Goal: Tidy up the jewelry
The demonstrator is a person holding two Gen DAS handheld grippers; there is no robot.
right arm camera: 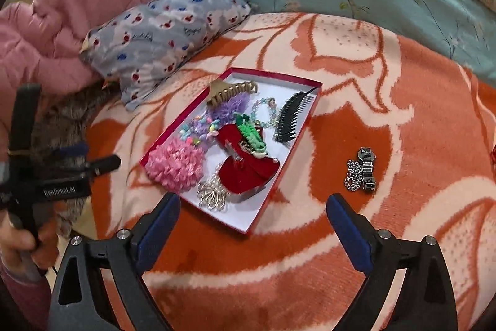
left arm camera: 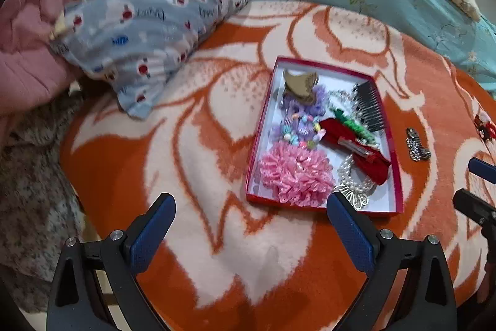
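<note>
You are holding both the left gripper point(left arm camera: 251, 203) and right gripper point(right arm camera: 252, 205) released, grasping nothing. The watch point(right arm camera: 365, 169) is lying at the box's point(right arm camera: 305, 121) three o'clock; approach squarely, pinching the band.

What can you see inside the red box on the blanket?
The red box holds a pink scrunchie, black comb, tan claw clip, red bow and pearls. Anything beneath them is covered.
</note>
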